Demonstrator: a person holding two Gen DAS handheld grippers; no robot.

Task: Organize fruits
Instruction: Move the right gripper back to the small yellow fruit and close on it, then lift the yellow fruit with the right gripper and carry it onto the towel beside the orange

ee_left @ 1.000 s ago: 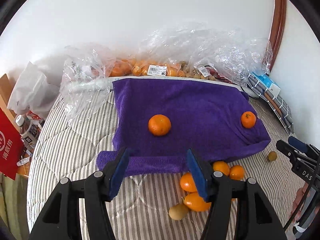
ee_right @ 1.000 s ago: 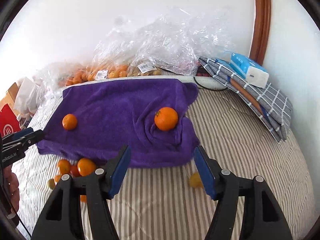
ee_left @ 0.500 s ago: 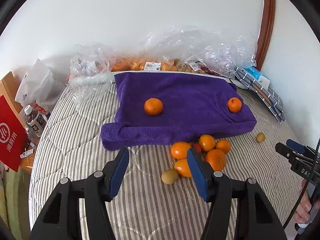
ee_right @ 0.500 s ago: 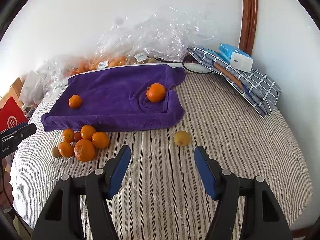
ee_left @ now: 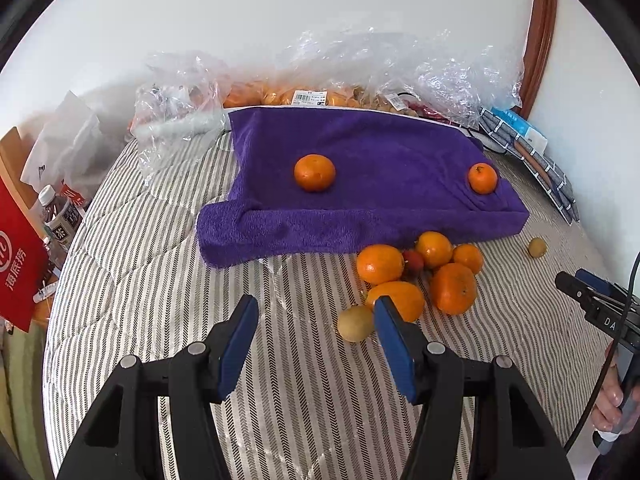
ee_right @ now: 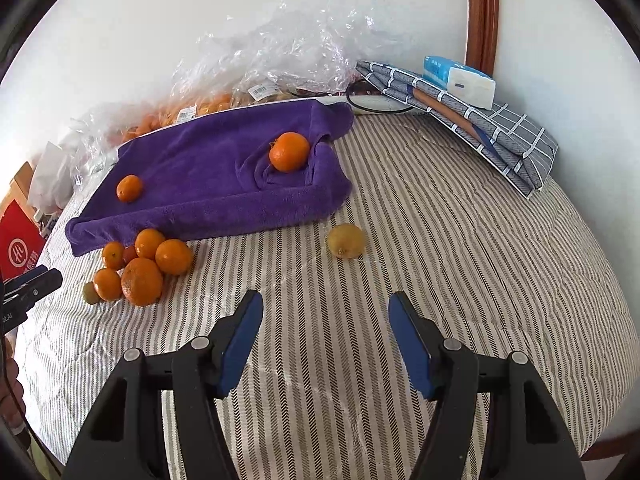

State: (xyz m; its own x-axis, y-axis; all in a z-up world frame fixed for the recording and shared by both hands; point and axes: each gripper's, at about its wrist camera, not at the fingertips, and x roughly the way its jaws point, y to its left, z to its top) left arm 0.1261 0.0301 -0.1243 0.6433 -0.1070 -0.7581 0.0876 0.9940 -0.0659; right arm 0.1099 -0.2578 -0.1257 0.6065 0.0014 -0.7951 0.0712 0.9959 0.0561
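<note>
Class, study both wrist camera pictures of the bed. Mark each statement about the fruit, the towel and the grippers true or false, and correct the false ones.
1. Two oranges lie on the purple towel. True: one sits in a fold, another lies apart from it.
2. The left gripper holds an orange. False: its jaws are open and hold nothing.
3. A yellowish fruit lies alone on the striped cover. True.
4. The cluster of oranges lies on the towel. False: it lies on the cover beside the towel's edge.
5. The right gripper is shut. False: open.
</note>
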